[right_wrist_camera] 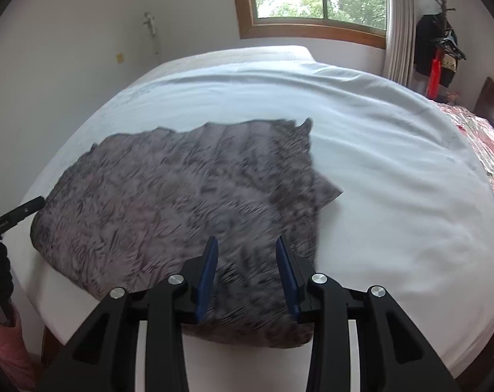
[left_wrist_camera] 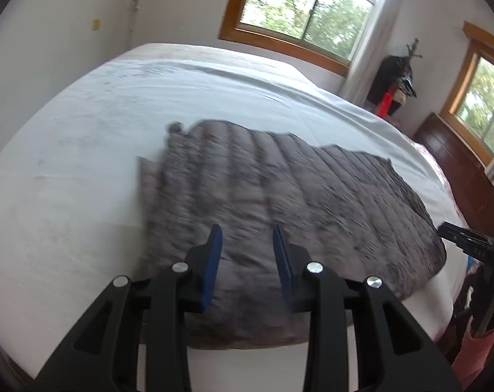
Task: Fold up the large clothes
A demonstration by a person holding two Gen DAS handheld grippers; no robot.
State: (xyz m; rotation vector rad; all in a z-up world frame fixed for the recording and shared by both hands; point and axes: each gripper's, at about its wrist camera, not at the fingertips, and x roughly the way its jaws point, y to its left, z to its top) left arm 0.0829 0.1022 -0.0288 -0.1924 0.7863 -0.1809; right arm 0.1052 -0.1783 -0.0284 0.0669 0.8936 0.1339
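A grey quilted jacket (left_wrist_camera: 296,189) (right_wrist_camera: 165,202) lies folded and flat on the white bed sheet (left_wrist_camera: 83,163) (right_wrist_camera: 394,179), near the front edge. My left gripper (left_wrist_camera: 247,228) hovers above the jacket's near left part, jaws open, nothing between the blue pads. My right gripper (right_wrist_camera: 247,240) hovers above its near right part, open and holding nothing as well. Each gripper's black tip shows at the edge of the other's view: the right gripper (left_wrist_camera: 459,235), the left gripper (right_wrist_camera: 18,212). Both views are motion-blurred.
A floral quilt (right_wrist_camera: 482,137) lies at the bed's right side beside a dark wooden headboard (left_wrist_camera: 456,170). A coat stand with dark clothes (right_wrist_camera: 439,45) stands in the corner under the windows. A pink sleeve (right_wrist_camera: 8,352) shows at the lower left.
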